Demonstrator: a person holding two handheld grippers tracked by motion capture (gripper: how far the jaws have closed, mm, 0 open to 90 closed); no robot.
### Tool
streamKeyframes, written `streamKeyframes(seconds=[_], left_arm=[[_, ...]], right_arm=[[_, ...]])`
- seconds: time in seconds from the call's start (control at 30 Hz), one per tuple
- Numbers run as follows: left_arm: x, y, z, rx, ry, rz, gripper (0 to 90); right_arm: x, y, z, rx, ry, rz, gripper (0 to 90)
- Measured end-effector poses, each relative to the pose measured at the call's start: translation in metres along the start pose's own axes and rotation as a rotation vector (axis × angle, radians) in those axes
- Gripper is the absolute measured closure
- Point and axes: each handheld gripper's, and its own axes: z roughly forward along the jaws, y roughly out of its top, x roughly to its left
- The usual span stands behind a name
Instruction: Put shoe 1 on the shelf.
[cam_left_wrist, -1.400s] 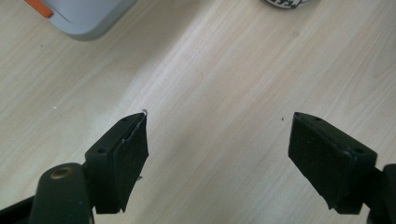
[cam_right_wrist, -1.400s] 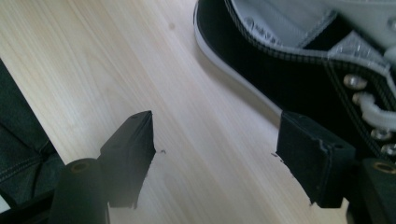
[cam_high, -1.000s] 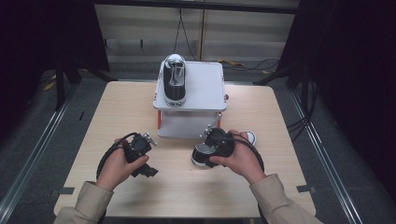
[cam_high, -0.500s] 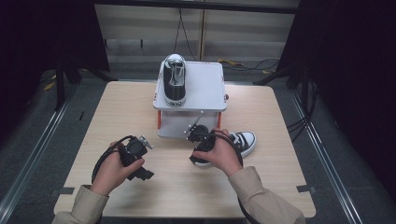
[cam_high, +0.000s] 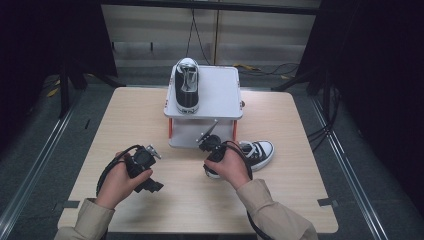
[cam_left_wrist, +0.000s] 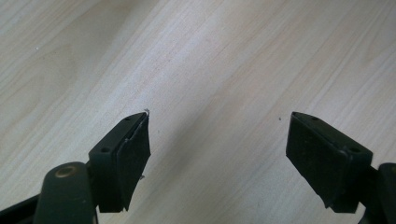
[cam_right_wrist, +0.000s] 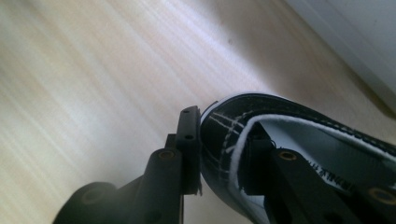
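The right gripper (cam_high: 216, 159) had just been closing its jaws, and in the right gripper view they were clamped on the heel wall of the black-and-white sneaker (cam_right_wrist: 299, 140): one jaw pressed the outside of the canvas while the other sat inside the collar, against the white lining. That pinch through the opening looked chosen because the thin, stiff heel edge gives two flat faces to squeeze, where the rounded toe would likely slip. From the high view the shoe (cam_high: 256, 152) lay on its sole on the table (cam_high: 310, 200), its toe stretching away from the right gripper toward the table's right side, its heel under the person's right hand (cam_high: 231, 170). Just beyond the gripper stood the white stand (cam_high: 220, 90), on whose top a matching second sneaker (cam_high: 186, 85) already rested, so the grasped one was probably meant to join it in the bare space alongside. The left gripper (cam_high: 142, 170) waited well apart, its jaws spread wide over bare wood with nothing between them, seemingly kept clear so the lift had room.
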Motion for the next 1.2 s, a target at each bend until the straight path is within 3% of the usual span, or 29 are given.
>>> streamKeyframes(seconds=[0.27, 0.33, 0.43, 0.6, 0.7, 0.87, 0.9, 1.03, 1.2], left_arm=[[-0.003, 0.002, 0.001, -0.003, 0.002, 0.0, 21.7], [-0.003, 0.002, 0.001, -0.001, -0.001, 0.006, 21.7], [-0.004, 0.003, 0.001, -0.002, 0.0, 0.008, 21.7], [-0.004, 0.003, 0.001, -0.001, 0.001, 0.005, 21.7], [-0.003, 0.003, 0.001, -0.005, 0.003, -0.001, 21.7], [-0.002, 0.003, 0.001, -0.001, 0.002, 0.003, 21.7], [-0.002, 0.003, 0.002, 0.003, -0.003, -0.001, 21.7], [-0.001, 0.003, 0.003, 0.002, -0.005, -0.001, 21.7], [-0.002, 0.005, 0.003, 0.002, -0.006, 0.004, 21.7]], right_arm=[[-0.001, -0.019, -0.03, -0.013, 0.037, -0.007, 77.6], [-0.001, -0.021, -0.031, -0.006, 0.038, -0.006, 78.0], [-0.002, -0.037, -0.03, 0.019, 0.08, -0.007, 80.3], [0.004, -0.047, -0.021, 0.042, 0.077, -0.017, 79.8], [0.008, -0.045, -0.013, 0.066, 0.035, -0.028, 71.7], [0.004, -0.042, -0.01, 0.092, 0.033, -0.018, 60.6], [0.004, -0.044, -0.004, 0.134, 0.027, -0.035, 58.4], [0.005, -0.046, -0.005, 0.11, 0.045, -0.041, 67.0], [0.01, -0.044, -0.006, 0.126, 0.053, -0.064, 77.6]])
